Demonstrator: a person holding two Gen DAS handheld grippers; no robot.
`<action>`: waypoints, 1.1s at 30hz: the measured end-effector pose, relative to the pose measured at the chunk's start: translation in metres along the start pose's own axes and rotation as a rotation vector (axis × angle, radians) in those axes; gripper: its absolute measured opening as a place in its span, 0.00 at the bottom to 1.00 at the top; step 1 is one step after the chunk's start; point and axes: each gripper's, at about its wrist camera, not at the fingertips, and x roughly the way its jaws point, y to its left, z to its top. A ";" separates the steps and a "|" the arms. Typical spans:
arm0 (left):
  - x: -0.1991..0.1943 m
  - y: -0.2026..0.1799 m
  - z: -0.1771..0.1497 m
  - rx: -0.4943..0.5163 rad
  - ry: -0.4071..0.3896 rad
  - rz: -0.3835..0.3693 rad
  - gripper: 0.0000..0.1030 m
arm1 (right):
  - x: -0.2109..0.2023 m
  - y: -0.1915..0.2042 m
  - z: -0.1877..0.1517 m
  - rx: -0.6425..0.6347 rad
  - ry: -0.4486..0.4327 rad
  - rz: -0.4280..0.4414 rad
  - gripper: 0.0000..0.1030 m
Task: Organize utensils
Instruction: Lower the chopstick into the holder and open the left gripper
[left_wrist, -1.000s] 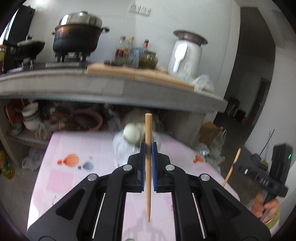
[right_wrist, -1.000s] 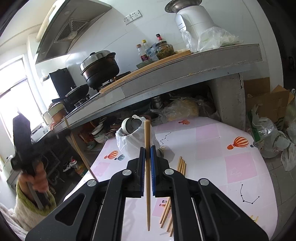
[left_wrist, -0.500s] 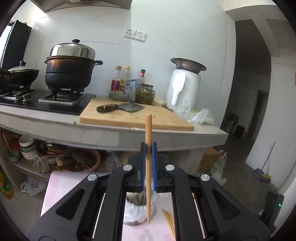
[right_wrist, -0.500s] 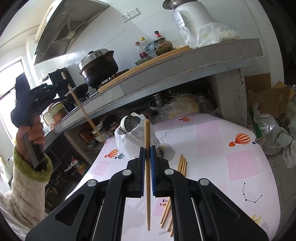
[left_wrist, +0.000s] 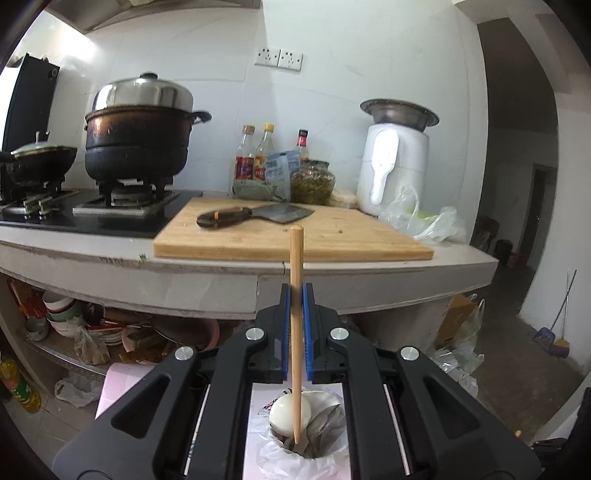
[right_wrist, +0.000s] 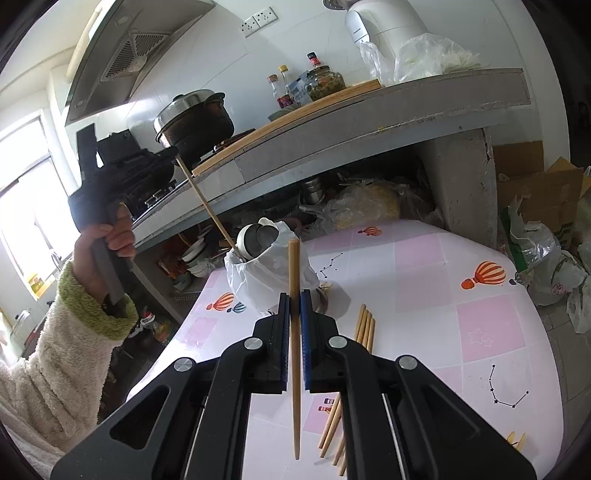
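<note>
My left gripper (left_wrist: 296, 291) is shut on a wooden chopstick (left_wrist: 296, 258) that stands upright between its blue pads. The stick's lower tip sits in the mouth of the utensil holder (left_wrist: 280, 458), a cup lined with a white plastic bag and holding spoons. In the right wrist view, a hand in a fleece sleeve holds the left gripper (right_wrist: 173, 153) up high, and its chopstick (right_wrist: 207, 203) slants down to the holder (right_wrist: 266, 280). My right gripper (right_wrist: 294, 295) is shut on a second chopstick (right_wrist: 294, 266), just in front of the holder. Several loose chopsticks (right_wrist: 365, 325) lie on the table (right_wrist: 424, 295).
A concrete counter (left_wrist: 221, 280) overhangs the table's far side, bearing a cutting board (left_wrist: 332, 240) with a cleaver, a big pot (left_wrist: 136, 147) on the stove, bottles and a white appliance (left_wrist: 395, 162). Bowls crowd the shelf below. A cardboard box (right_wrist: 535, 184) and plastic bags stand at the right.
The left gripper rose and swung in over the holder with its chopstick, whose tip now reaches the holder's mouth. The right gripper and its chopstick kept still.
</note>
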 end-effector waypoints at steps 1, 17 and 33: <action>0.004 0.001 -0.004 -0.001 0.005 0.001 0.05 | 0.001 0.000 0.000 0.000 0.002 -0.001 0.06; 0.053 0.007 -0.069 0.073 0.128 0.043 0.05 | 0.009 0.000 0.000 0.006 0.020 0.005 0.06; 0.056 0.001 -0.103 0.111 0.176 0.057 0.06 | 0.009 -0.001 -0.002 0.018 0.023 0.013 0.06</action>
